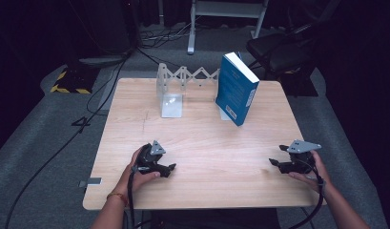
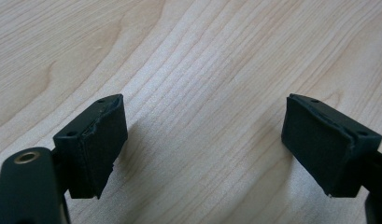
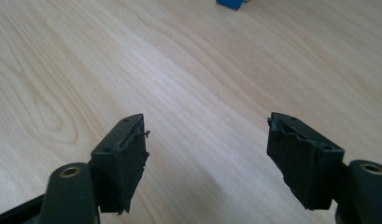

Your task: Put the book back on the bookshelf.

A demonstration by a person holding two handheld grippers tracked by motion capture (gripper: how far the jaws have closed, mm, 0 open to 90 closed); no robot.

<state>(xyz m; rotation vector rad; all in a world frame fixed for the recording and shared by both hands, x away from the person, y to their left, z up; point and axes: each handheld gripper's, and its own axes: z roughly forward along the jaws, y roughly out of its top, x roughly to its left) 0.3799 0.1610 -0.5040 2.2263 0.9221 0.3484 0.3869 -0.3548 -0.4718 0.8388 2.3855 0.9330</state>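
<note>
A blue book (image 1: 236,89) stands upright, tilted, at the far side of the wooden table (image 1: 207,157), leaning at the right end of a grey folding book rack (image 1: 176,86). The left gripper (image 1: 170,167) rests near the table's front left with its jaws spread wide and empty. The right gripper (image 1: 274,162), near the front right edge, also has its jaws apart, holding nothing. Both are well apart from the book.

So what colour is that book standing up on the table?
The book is blue; the high view shows it best.
</note>
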